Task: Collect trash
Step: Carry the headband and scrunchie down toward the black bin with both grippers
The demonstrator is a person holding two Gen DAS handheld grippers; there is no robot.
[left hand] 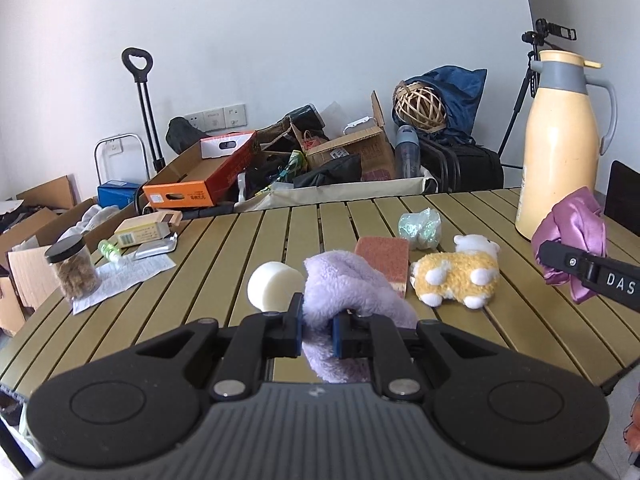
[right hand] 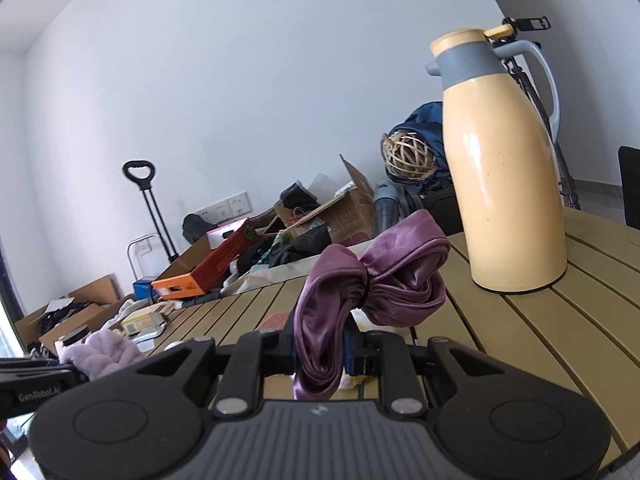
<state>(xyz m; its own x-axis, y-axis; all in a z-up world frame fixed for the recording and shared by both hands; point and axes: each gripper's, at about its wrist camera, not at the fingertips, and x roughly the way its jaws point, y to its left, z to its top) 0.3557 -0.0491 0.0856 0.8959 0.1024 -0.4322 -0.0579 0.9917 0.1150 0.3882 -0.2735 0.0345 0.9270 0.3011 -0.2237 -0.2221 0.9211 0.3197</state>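
The bench (left hand: 224,240) lies bare in a wide strip of slats down its middle and along the near right edge beside the thermos (left hand: 560,152). Ahead, the way is blocked by a white puck (left hand: 272,284), a sponge (left hand: 384,260), a plush toy (left hand: 456,276) and a crumpled wrapper (left hand: 420,228) standing close together. The left edge is crowded by a jar (left hand: 74,272), papers (left hand: 124,276) and a small box (left hand: 146,230).
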